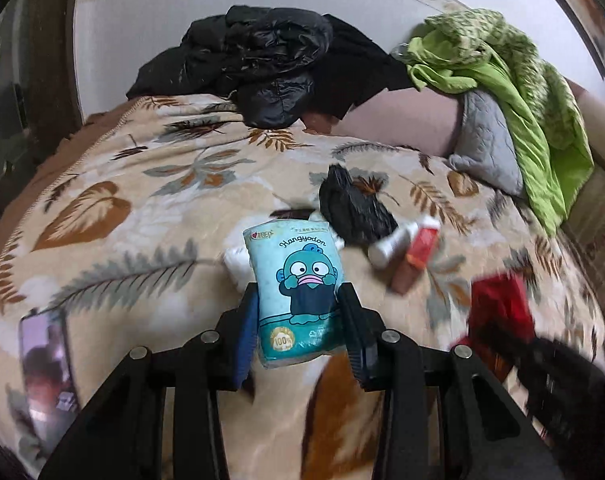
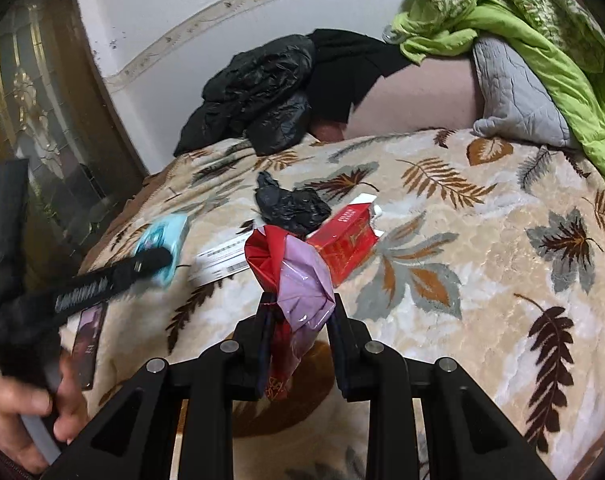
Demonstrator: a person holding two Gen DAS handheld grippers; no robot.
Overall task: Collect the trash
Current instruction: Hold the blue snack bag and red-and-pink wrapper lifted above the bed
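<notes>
Trash sits in both tongs above the leaf-print blanket [image 2: 482,248]. Left tongs [image 1: 300,316], angled downward, pinch a blue tissue pack [image 1: 298,284] upright between the pads. Right tongs [image 2: 298,316], also tilted down, clamp a red and purple wrapper [image 2: 298,280]. Just beyond them lie a red box [image 2: 342,240] and crumpled black bag [image 2: 290,204]. A hand [image 2: 22,412] grips the left handle.

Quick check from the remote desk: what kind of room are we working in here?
Most likely a bedroom: the litter lies on a bed under a leaf-patterned blanket, with a grey quilted pillow and black jackets heaped against the wall at its far end.
</notes>
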